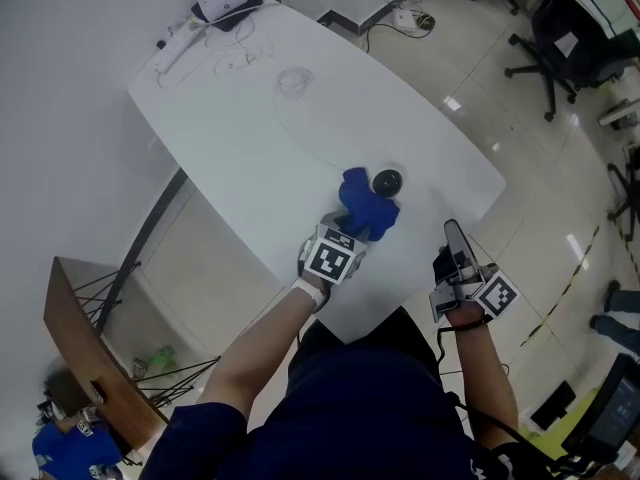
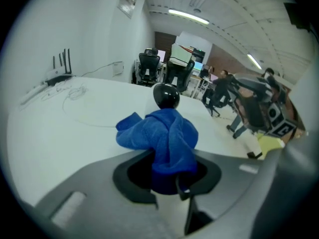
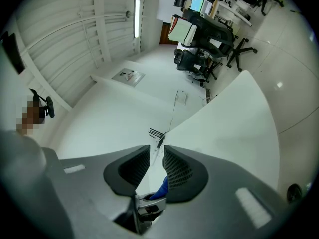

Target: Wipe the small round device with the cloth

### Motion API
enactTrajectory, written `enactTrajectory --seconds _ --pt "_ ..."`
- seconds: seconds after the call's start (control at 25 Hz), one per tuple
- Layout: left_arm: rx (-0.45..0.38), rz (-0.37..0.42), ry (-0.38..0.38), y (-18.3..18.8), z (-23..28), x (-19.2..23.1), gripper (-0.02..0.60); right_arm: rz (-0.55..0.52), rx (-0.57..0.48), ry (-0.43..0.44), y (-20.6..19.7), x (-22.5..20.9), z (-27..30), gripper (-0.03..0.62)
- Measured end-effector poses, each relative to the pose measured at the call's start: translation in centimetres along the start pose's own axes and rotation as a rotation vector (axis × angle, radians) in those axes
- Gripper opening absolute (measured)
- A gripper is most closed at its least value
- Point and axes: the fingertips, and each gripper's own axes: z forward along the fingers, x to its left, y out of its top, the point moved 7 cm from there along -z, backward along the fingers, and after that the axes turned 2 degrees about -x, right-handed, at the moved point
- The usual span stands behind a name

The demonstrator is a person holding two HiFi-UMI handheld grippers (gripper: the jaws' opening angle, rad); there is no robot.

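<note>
Risk: white table (image 1: 250, 118) smooth, blue cloth (image 2: 162, 138) bunched, small round device (image 2: 166, 95) loose just behind it – hard push may skid device toward edge, not wipe it. Left gripper (image 2: 167, 180) tilts down, jaws clamped on cloth. Right gripper (image 3: 156, 158) level beside table edge – jaws slightly apart, empty

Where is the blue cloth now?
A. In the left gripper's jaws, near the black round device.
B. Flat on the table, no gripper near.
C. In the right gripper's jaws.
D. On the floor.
A: the left gripper pinches the blue cloth in its jaws, close to the black round device.
</note>
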Motion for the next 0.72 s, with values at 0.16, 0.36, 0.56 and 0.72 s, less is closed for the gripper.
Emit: enactTrajectory --seconds 0.16,0.36,0.56,0.72 --pt "-0.023 -0.193 -0.095 0.3 0.8 -3.3 0.118 -0.015 -0.014 -0.007 0.2 -0.1 -0.9 0.094" --pt "-0.056 -0.321 -0.157 2.2 2.3 -6.1 0.118 0.002 -0.040 -0.031 0.2 -0.8 -2.3 0.091" --pt "-0.044 -0.211 -0.192 2.5 2.4 -6.5 0.114 0.007 -0.038 -0.032 -0.1 -0.7 -3.0 0.089" --pt "-0.018 -0.137 -0.182 1.6 0.6 -4.1 0.112 -0.004 -0.033 -0.026 0.0 -0.7 -2.6 0.089"
